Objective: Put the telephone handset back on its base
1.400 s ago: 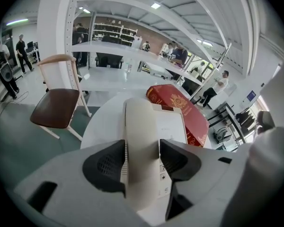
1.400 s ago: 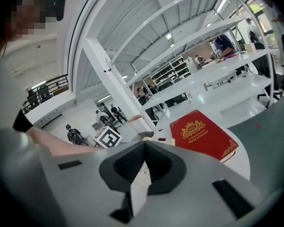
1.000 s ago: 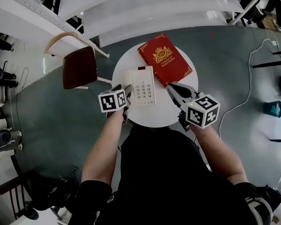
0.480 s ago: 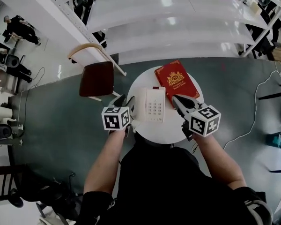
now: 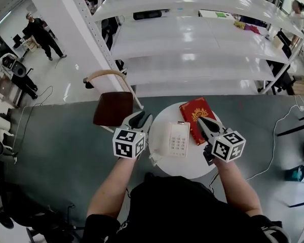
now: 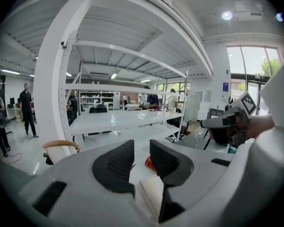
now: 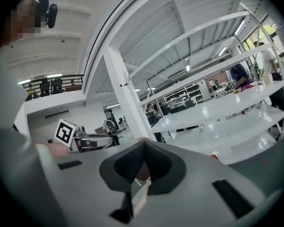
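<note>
The handset (image 5: 163,138) looks already seated along the left side of the telephone (image 5: 180,142) on the round worktop (image 5: 164,169), its long axis running away from the person. It lies below and just right of the left gripper (image 5: 142,119), the nearer one. That gripper's fingers (image 6: 114,167) have just been closing, with a gap left and nothing between them. The right gripper (image 5: 204,123) has its fingers together, empty. Both hang above the worktop, pointing forward.

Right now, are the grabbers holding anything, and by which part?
Nothing is held. The left gripper has just been closing its jaws, with a gap between them and nothing in it. The right gripper is shut on nothing.
</note>
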The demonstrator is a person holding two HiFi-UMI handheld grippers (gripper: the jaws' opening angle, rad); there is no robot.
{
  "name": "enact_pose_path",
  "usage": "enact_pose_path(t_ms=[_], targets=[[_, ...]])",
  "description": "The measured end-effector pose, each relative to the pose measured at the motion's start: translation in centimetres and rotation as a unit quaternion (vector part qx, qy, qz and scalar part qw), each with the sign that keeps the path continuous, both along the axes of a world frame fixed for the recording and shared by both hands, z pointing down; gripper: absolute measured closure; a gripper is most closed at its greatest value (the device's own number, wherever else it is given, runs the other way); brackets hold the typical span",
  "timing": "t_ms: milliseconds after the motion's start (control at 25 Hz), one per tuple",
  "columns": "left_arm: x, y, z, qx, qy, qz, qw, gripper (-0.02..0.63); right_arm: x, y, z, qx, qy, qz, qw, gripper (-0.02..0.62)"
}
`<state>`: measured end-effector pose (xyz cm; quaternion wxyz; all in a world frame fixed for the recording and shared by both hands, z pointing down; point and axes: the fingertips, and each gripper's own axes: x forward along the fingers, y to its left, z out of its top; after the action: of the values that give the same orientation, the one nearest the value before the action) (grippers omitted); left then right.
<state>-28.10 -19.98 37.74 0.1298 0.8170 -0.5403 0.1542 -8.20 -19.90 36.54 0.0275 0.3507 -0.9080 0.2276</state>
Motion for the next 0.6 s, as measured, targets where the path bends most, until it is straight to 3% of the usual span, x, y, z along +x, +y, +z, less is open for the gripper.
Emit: enact_pose_path(t_ms=[200,400,600], targets=[[-2.7,-0.1,-4.2,0.056,0.002,0.039,0.9977,0.550,-3.6,0.1,-3.5,0.034,-0.001,0.021,0.999,0.589],[-6.1,0.8,-6.1,0.077,0.012,0.070,0.9945,0.575,-7.0,1.2,-6.2,0.062,0.007,0.047,0.997,0.589],[-9.0,0.7,-7.5,0.097,0.027,0.080,0.9917,0.603,-8.7,2.1,-10.1,0.112,0.012,0.104,0.988,0.589]])
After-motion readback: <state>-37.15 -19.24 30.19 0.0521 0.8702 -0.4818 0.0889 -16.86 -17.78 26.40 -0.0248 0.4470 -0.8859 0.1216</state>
